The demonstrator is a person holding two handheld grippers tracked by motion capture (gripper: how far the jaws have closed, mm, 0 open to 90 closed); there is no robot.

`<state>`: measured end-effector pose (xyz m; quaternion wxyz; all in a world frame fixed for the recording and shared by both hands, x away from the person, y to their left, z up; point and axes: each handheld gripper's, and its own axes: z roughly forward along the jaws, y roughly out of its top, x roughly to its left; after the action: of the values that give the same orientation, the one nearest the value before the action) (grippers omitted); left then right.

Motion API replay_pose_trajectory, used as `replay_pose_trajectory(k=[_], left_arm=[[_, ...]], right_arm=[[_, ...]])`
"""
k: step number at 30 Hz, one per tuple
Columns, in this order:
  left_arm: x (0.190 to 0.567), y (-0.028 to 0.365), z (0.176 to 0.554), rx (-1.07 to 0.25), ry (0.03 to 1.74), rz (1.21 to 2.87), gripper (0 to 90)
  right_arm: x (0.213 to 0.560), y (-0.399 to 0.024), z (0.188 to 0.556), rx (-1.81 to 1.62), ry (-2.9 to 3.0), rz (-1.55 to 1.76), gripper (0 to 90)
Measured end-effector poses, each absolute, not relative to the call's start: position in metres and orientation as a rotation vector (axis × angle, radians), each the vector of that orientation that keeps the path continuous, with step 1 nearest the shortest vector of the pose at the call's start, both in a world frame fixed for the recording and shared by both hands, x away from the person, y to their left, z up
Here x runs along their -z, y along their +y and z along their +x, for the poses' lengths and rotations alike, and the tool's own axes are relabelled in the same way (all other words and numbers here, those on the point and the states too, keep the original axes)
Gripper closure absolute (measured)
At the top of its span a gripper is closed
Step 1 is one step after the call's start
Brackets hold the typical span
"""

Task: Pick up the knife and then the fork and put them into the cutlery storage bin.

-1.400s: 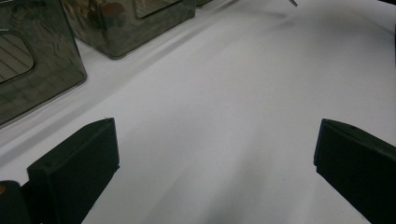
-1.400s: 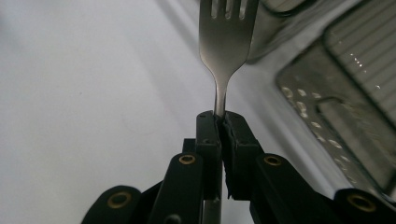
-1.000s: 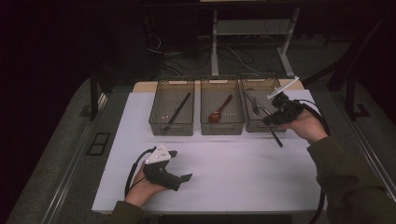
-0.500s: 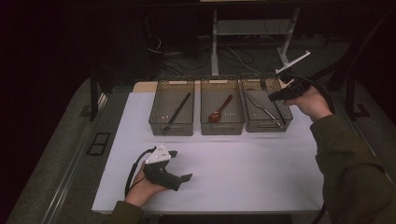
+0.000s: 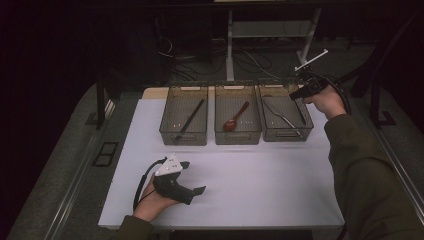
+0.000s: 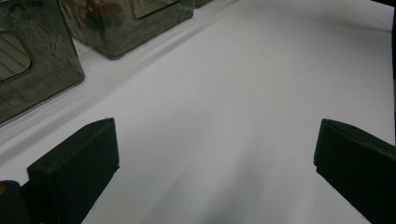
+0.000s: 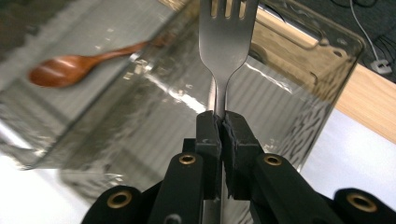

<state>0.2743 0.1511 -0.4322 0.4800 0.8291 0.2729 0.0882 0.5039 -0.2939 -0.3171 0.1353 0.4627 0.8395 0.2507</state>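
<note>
We're clamping the fork [image 7: 227, 42] at its neck with the right gripper [image 7: 222, 122], jaws nearly fully closed on it, tines pointing away. We're holding it over the far right corner of the right bin [image 5: 285, 131], clear of the table [image 5: 260, 185]. Wooden spoon [image 5: 235, 118] is lying in the middle bin [image 5: 237, 135]. Left gripper [image 6: 215, 154] is resting near the table's front edge, jaws wide apart, gripping nothing.
</note>
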Motion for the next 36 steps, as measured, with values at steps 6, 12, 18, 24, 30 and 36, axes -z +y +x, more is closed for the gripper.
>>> replay_pose_trajectory(k=[6, 12, 18, 24, 30, 36], left_arm=[[0.433, 0.152, 0.275, -0.216, 0.666, 2.024, 0.0], [0.433, 0.151, 0.275, -0.215, 0.666, 2.028, 0.0], [0.435, 0.152, 0.275, -0.214, 0.670, 2.036, 0.0], [0.434, 0.153, 0.275, -0.220, 0.668, 2.039, 0.0], [0.434, 0.155, 0.276, -0.222, 0.676, 2.035, 0.0], [0.434, 0.156, 0.277, -0.231, 0.689, 2.035, 0.0]], right_arm=[[0.343, -0.296, 0.510, -0.683, 2.456, 1.389, 84.3], [0.366, -0.296, 0.510, -0.644, 2.487, 1.415, 84.3], [0.373, -0.293, 0.510, -0.654, 2.505, 1.405, 83.6], [0.376, -0.289, 0.509, -0.646, 2.499, 1.402, 76.2], [0.373, -0.289, 0.507, -0.701, 2.472, 1.397, 63.4], [0.368, -0.293, 0.503, -0.778, 2.433, 1.382, 50.4]])
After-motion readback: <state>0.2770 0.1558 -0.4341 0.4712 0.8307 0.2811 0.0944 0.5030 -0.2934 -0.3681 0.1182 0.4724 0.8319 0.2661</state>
